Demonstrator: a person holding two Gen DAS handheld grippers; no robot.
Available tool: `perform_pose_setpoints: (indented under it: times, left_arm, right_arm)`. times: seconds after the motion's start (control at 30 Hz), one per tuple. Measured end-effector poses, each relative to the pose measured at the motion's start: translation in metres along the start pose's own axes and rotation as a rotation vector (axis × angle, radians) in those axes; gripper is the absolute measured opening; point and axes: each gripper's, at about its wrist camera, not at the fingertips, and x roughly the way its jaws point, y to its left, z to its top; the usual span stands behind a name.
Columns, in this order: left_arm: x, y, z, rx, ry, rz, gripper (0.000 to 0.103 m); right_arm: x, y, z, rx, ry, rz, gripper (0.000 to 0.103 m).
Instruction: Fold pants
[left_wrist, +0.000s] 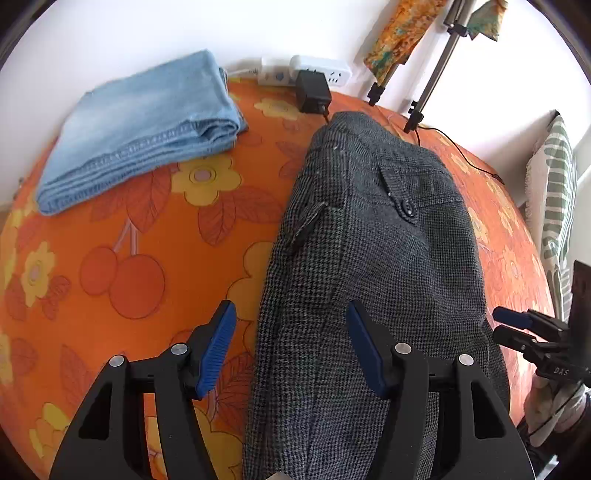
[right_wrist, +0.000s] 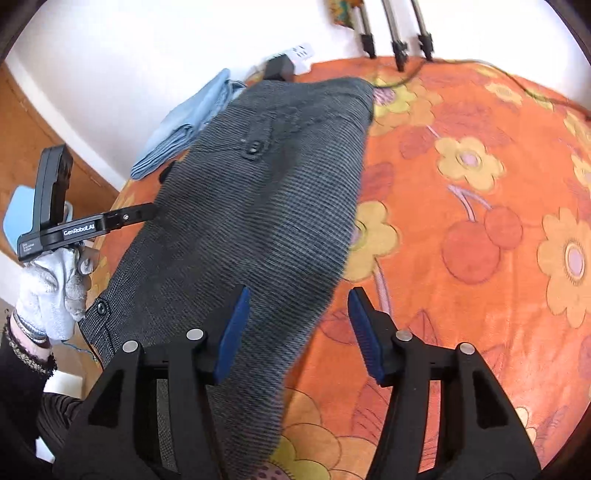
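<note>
Left wrist view is filled through its centre and lower half by dark grey houndstooth trousers (left_wrist: 373, 266), laid lengthwise on an orange floral bedspread (left_wrist: 122, 258), with a buttoned pocket flap (left_wrist: 400, 201) seen above the middle. The left gripper (left_wrist: 291, 345) is seen at the bottom of the frame with its blue pads spread wide and nothing held; one pad lies over the trousers, the other over the bedspread. At the right edge the right gripper (left_wrist: 508, 326) is seen beside the trousers' edge, its fingers parted. Folded light-blue jeans (left_wrist: 144, 129) are placed in the upper left, with a white power strip (left_wrist: 306, 70) and black adapter (left_wrist: 313, 92) at the top centre. In the right wrist view the trousers (right_wrist: 258, 206) run diagonally from the top centre to the bottom, slightly blurred, and the right gripper (right_wrist: 297, 332) is shown spread open around their lower right edge. At the left, the left gripper (right_wrist: 147, 212) is held in a white-gloved hand (right_wrist: 55, 291), its tip at the trousers' left edge.
</note>
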Motion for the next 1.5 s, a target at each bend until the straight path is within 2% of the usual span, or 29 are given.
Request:
perform_pose_setpoints:
  times: [0.23,0.47,0.53,0.6,0.77,0.8,0.93,1.03,1.5]
  left_arm:
    - [0.017,0.010,0.001,-0.054,0.047,-0.057,0.061]
    - [0.021,0.006,0.002,-0.023,0.040,-0.063,0.059]
    - [0.022,0.005,0.001,-0.011,0.036,-0.056,0.054]
    - [0.022,0.003,0.000,0.006,0.032,-0.045,0.037]
    - [0.023,-0.008,-0.002,0.063,0.028,-0.016,0.025]
    - [0.023,-0.009,-0.002,0.065,0.028,-0.013,0.023]
    - [0.022,-0.007,-0.003,0.041,0.021,-0.033,0.017]
    - [0.021,-0.007,-0.003,0.035,0.013,-0.038,0.015]
    - [-0.004,-0.001,-0.007,-0.057,-0.063,-0.180,0.012]
  right_arm:
    - [0.010,-0.012,-0.001,0.032,0.011,0.046,0.058]
    - [0.016,-0.002,-0.002,-0.002,0.005,0.070,0.058]
    - [0.018,-0.001,-0.002,-0.001,0.000,0.081,0.058]
    - [0.019,0.003,-0.002,-0.014,-0.005,0.078,0.057]
    - [0.020,0.004,-0.003,-0.013,-0.005,0.099,0.047]
    - [0.021,0.004,-0.002,-0.010,-0.001,0.105,0.040]
    - [0.022,0.001,-0.002,0.032,-0.006,0.118,0.023]
    - [0.024,-0.002,-0.002,0.053,-0.007,0.128,0.017]
    - [-0.007,-0.008,0.006,0.071,-0.086,0.208,0.006]
